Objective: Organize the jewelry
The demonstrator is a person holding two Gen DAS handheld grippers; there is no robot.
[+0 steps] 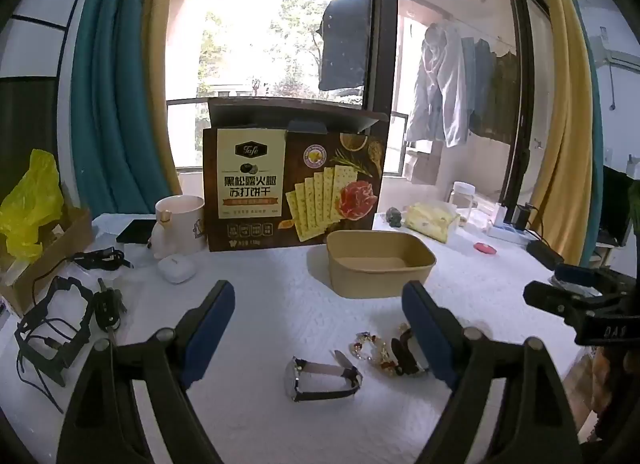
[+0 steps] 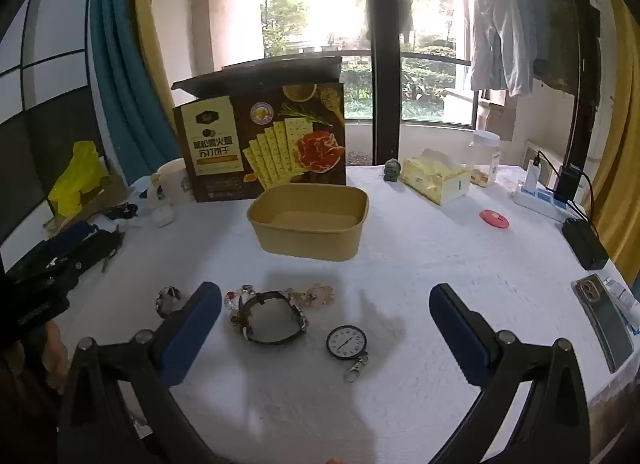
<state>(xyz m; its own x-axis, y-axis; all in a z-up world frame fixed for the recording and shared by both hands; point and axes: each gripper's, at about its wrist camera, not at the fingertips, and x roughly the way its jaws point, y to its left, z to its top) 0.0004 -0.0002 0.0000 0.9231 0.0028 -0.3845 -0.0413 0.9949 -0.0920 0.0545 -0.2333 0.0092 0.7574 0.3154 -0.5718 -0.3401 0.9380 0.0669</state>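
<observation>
A tan paper container [image 1: 376, 284] [image 2: 304, 244] stands empty mid-table on the white cloth. In front of it lies the jewelry: a wristwatch with a dark strap [image 1: 320, 380], a bead bracelet [image 1: 372, 348] [image 2: 236, 304], a black-strap watch [image 2: 272, 318], a pink bead bracelet [image 2: 316, 294] and a round pocket watch with a clasp [image 2: 346, 342]. My left gripper [image 1: 318, 292] hovers open above the wristwatch. My right gripper [image 2: 324, 296] is wide open over the pocket watch and black-strap watch. Neither holds anything.
An opened cracker box [image 1: 294, 187] stands behind the container, with a white mug [image 1: 180, 219] to its left. Keys and cables [image 1: 104, 308] crowd the left side. A tissue pack [image 2: 434, 179], power strip [image 2: 540, 195] and phone [image 2: 604, 316] lie on the right.
</observation>
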